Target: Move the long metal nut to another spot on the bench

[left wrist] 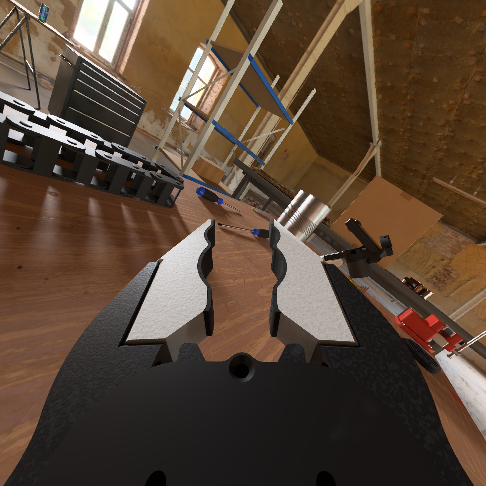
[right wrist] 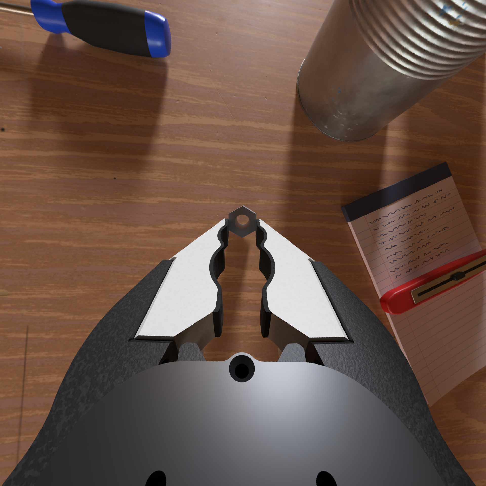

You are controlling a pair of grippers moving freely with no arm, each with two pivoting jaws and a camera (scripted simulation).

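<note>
Between the fingertips of the right gripper [right wrist: 242,222], the long metal nut [right wrist: 242,221] was clamped, its long axis pointing down toward the bench [right wrist: 131,157]. Well apart, the left gripper [left wrist: 242,226] was recorded spread and empty.

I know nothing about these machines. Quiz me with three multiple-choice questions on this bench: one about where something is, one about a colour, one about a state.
1. Where is the nut?
A. between the right gripper fingertips
B. inside the can
C. on the notepad

2. What colour is the cutter lying on the notepad?
A. green
B. red
C. yellow

3. How is the left gripper?
A. shut on a screwdriver
B. shut on the can
C. open and holding nothing

Answers: 1 A, the hexagonal nut sits pinched at the fingertips in the right wrist view. 2 B, its body is plainly red. 3 C, bare bench shows between its spread fingers.
</note>
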